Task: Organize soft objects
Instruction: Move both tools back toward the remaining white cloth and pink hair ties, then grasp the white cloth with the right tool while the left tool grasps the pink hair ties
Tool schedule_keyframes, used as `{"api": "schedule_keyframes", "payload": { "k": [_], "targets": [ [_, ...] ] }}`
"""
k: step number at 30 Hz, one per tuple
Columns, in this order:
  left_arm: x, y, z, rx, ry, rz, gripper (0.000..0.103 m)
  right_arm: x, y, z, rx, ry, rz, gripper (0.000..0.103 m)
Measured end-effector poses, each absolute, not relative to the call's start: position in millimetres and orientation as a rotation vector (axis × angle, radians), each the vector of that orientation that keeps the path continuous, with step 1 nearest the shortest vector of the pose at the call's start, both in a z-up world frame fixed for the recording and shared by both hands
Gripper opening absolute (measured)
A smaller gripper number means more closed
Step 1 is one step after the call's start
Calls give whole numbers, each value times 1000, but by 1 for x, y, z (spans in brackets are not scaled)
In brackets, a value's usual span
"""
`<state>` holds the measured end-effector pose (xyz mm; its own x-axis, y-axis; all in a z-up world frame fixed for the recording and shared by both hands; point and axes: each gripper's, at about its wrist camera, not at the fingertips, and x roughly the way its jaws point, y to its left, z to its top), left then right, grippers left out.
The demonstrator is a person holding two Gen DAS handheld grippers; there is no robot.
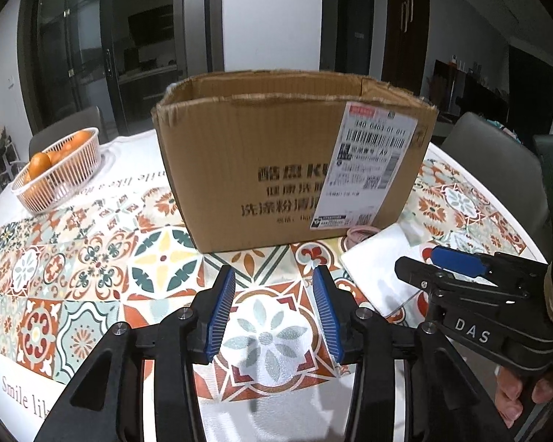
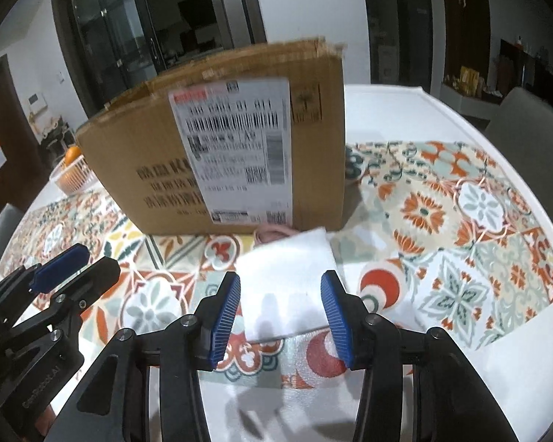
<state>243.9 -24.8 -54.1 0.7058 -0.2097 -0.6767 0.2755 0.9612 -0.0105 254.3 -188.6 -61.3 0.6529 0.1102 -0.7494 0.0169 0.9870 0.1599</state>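
An open-topped cardboard box (image 1: 276,169) (image 2: 147,154) with a shipping label stands on the patterned tablecloth. In front of its right corner lies a folded white cloth (image 1: 379,272) (image 2: 287,254). A small pink soft item (image 1: 359,234) (image 2: 272,234) peeks out between cloth and box. My left gripper (image 1: 274,276) is open over bare tablecloth, with nothing between its blue pads. My right gripper (image 2: 280,280) is open and low over the near part of the white cloth. Its pads stand either side of the cloth without pressing it. The two grippers are side by side.
A white basket of oranges (image 1: 59,173) (image 2: 73,175) sits at the far left of the table. Grey chairs (image 1: 497,154) (image 2: 527,118) stand at the table's right side. A hand (image 1: 516,390) grips the right tool. The tablecloth (image 1: 92,258) covers most of the tabletop.
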Motion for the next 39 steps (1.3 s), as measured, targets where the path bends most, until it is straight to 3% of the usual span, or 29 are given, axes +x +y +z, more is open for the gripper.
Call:
{"api": "schedule_keyframes", "payload": {
  "k": [5,9,24,26,28,33,39],
  "targets": [
    [250,-29,-63,98,768,-277,44,261,-188,-77,145,906,46,47],
    [253,-29,-68,95,778,-278,44,265,-187,-84,127,917,34,56],
    [262,-32,-75,66,803,-300,44,271,-170,-96,17,919,2,55],
    [262,-34,-75,64,804,-307,44,269,-169,-96,17,912,3,51],
    [263,-36,-75,64,803,-315,44,266,-170,-95,16,905,3,37],
    [263,-41,-74,62,800,-333,44,264,-174,-95,34,897,13,14],
    [261,-50,-73,59,794,-369,44,257,-185,-94,112,891,37,9]
  ]
}}
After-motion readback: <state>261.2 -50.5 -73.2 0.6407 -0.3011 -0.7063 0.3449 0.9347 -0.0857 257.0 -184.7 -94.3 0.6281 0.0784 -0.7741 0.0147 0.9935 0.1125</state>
